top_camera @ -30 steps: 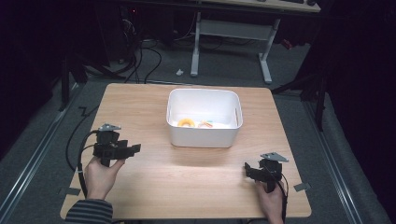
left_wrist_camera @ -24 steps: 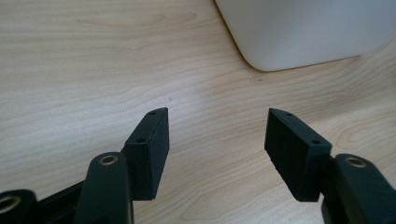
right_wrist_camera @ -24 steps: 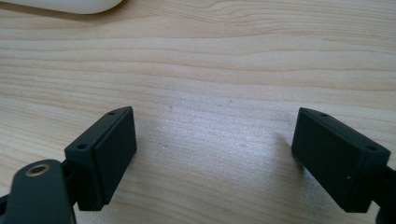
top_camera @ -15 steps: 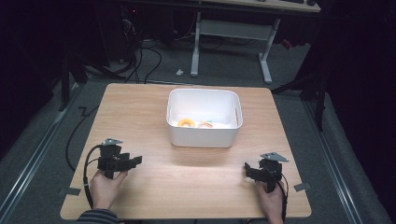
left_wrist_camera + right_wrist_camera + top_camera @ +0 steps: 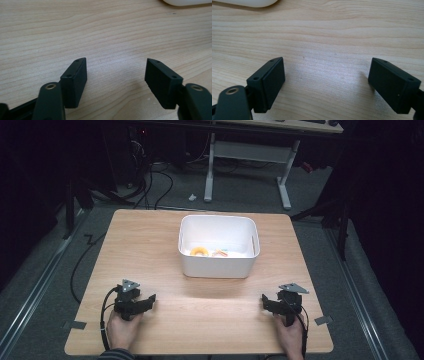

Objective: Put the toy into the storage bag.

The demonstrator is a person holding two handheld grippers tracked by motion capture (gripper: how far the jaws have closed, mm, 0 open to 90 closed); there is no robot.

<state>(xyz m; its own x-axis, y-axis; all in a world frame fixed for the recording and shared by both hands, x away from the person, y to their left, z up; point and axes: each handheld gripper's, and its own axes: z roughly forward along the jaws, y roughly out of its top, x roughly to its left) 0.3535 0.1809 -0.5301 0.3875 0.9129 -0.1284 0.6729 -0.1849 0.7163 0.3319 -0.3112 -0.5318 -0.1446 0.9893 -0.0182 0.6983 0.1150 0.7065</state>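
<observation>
My left gripper (image 5: 148, 300) rests low on the wooden table (image 5: 150, 240) near its front left. In the left gripper view its jaws (image 5: 115, 62) stand open over bare wood; they have just been opening, and nothing is between them. At the front right, my right gripper (image 5: 266, 302) sits on the table, its jaws (image 5: 326, 60) wide open with only wood grain between them. A white bin (image 5: 218, 266) stands at the table's middle, beyond both grippers. It holds an orange ring (image 5: 200, 251) and a pale orange-and-white item (image 5: 220, 253).
A corner of the white bin (image 5: 185, 2) edges into the top of the left gripper view, and the bin (image 5: 244, 2) also edges into the top of the right gripper view. Cables and a white desk frame (image 5: 245, 155) lie on the floor beyond the table. Tape marks sit at the table's front corners.
My left hand has come down and back toward the table's front edge, and its jaws stand wider. The right hand has not moved.
</observation>
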